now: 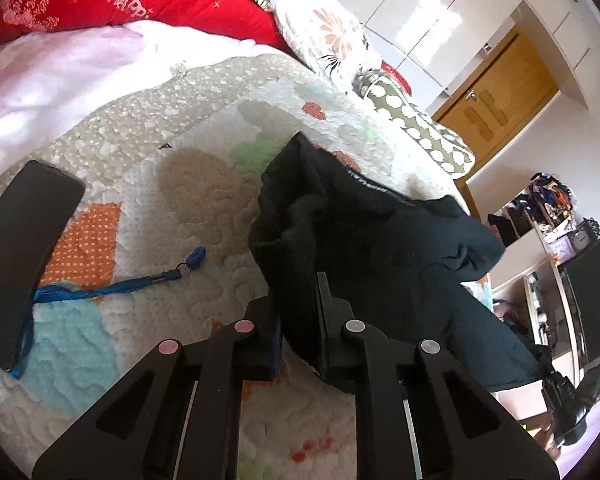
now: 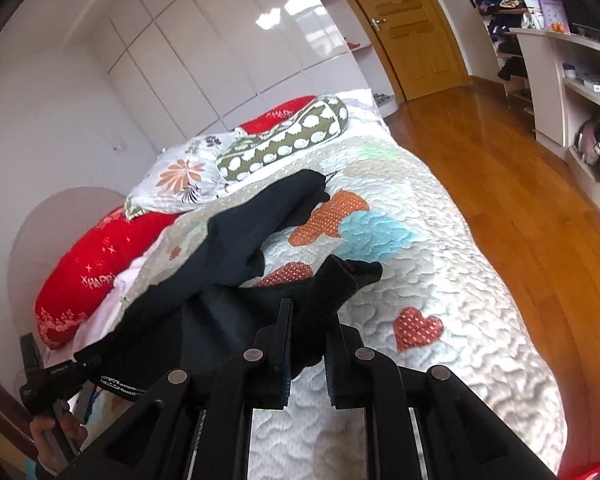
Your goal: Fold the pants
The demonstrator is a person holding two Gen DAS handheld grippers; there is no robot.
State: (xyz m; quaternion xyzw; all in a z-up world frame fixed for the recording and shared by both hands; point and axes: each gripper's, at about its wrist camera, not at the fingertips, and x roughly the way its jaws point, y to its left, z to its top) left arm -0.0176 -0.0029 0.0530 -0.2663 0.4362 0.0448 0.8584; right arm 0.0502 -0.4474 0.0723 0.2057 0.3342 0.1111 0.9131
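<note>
Both grippers pinch the dark pants (image 2: 236, 248): the left gripper (image 1: 298, 320) clamps one bunched fabric edge, the right gripper (image 2: 308, 340) another. Between them the pants hang lifted just over the patchwork quilt (image 2: 440, 280), the rest draped across its middle toward the pillows (image 2: 100, 264).

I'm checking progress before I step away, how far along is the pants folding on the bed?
Early stage. Done: both grippers have a hold. The left gripper and right gripper are each shut on the pants. In hand: the cloth is bunched and rumpled over the quilt, not spread flat. Left: smoothing the legs out, laying one over the other and folding; no neat fold shows yet.
</note>
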